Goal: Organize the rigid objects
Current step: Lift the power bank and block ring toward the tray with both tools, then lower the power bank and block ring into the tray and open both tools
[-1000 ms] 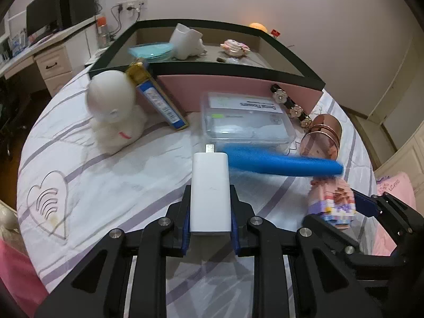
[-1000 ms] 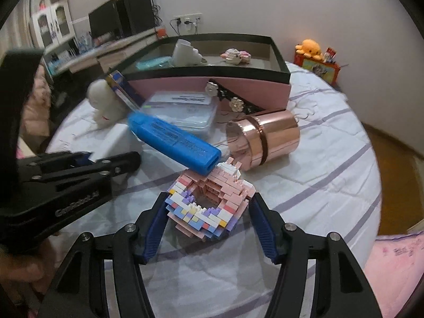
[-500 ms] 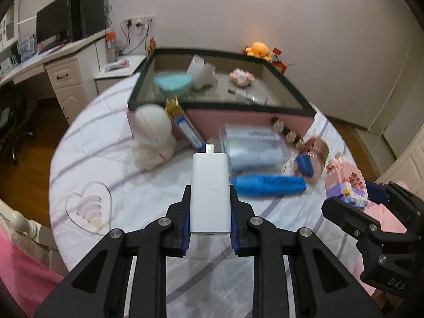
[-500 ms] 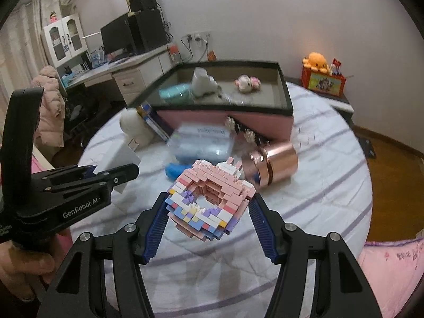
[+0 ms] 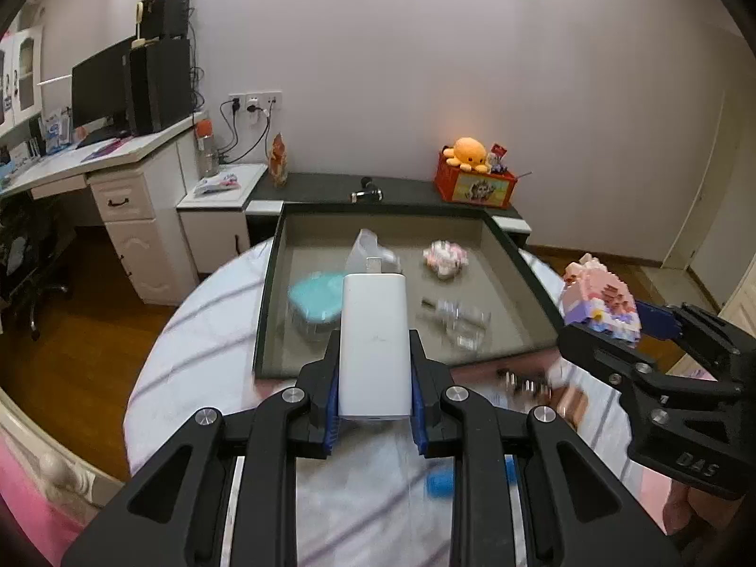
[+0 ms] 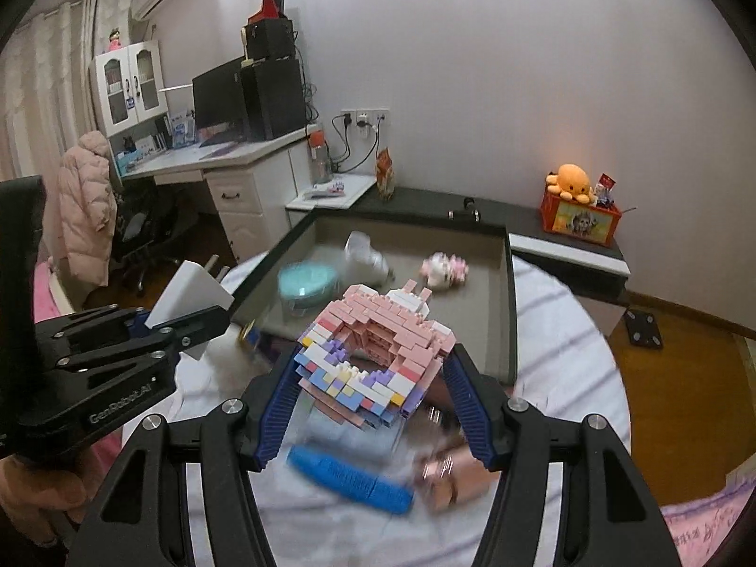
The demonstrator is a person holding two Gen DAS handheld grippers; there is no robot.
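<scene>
Left wrist view. Left gripper [image 5: 374,418]: jaws pressing on both sides of a white power bank [image 5: 374,345], which is pointing forward with a USB plug at its far end. The power bank is hanging in the air and hiding part of the tray's front rim. Dark-rimmed tray [image 5: 538,283]: sitting on the round table [image 5: 198,345] under a striped cloth. Tray contents, all blurring: a teal-lidded container [image 5: 314,300], a white figure [image 5: 364,248] half hidden behind the power bank, a pink-and-white toy [image 5: 445,256], and a clear item [image 5: 460,319] too smeared to name. Below the tray, small objects and a blue shape [image 5: 442,482] are showing only between the gripper's arms. Right gripper [image 5: 609,319]: entering at the right edge, carrying a pastel block model [image 5: 599,300].

Right wrist view. Right gripper [image 6: 373,373]: jaws standing about half open and clamping the pastel block model [image 6: 375,354] by its two sides, above the table and near the tray [image 6: 512,293]. The model is covering the tray's near edge. Underneath, a blue case [image 6: 349,479] and a copper-coloured object [image 6: 446,475] are lying blurred on the cloth. Left gripper [image 6: 182,319]: showing at the left with the power bank [image 6: 189,295] in its jaws; a hand [image 6: 42,491] is partly cut off by the frame. Desk [image 6: 227,156] and orange plush octopus [image 6: 571,182]: standing in the background.
</scene>
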